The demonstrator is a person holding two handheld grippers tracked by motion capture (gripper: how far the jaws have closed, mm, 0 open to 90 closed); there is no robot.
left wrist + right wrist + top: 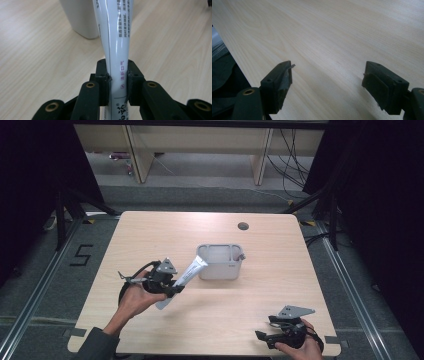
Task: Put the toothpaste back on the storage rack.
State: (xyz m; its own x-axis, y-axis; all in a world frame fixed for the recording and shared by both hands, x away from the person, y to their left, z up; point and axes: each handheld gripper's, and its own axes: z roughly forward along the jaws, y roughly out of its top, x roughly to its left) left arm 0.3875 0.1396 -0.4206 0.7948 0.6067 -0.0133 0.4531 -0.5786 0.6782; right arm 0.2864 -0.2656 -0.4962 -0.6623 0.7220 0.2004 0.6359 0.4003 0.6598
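A white tube with printed text [186, 279] is clamped in my left gripper [170, 287], tilted up to the right, its upper end close to the rim of a grey bin [220, 263] at mid-table. In the left gripper view the tube [115, 37] runs up between the two black pads [102, 80], which press on its sides; the pale bin wall [80, 20] stands just behind it. My right gripper [264, 336] rests low at the table's near right edge, in a hand. Its jaws stand wide apart over bare wood [327, 82] with nothing between them.
The wooden table [150, 235] has a round cable hole [243, 226] at the back right. Dark curtains flank the table, and shelving with cables stands behind it. A floor mark "5" [81, 255] lies to the left.
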